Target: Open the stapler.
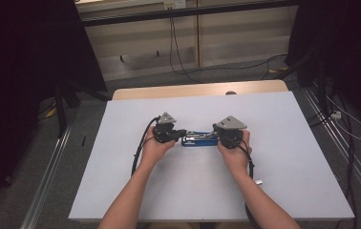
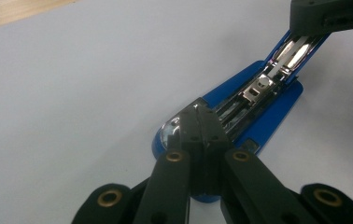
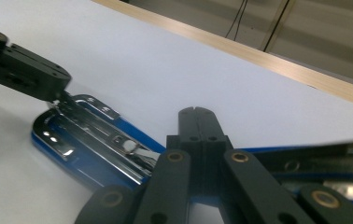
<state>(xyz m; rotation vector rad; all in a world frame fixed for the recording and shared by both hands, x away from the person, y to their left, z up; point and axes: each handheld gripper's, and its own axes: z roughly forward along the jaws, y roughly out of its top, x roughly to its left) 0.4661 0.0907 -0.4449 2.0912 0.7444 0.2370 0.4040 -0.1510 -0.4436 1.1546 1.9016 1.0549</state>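
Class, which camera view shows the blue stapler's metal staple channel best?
The left gripper view: the stapler lies opened, its shiny channel running lengthwise, close and sharp. The right gripper view shows it partly behind the jaws; the high view shows a small blue strip between the grippers.

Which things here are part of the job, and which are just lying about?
In the job:
blue stapler, lying opened out
left gripper, jaws shut at one end
right gripper, jaws shut at the other end

Lying about:
white table
black cable on the floor behind
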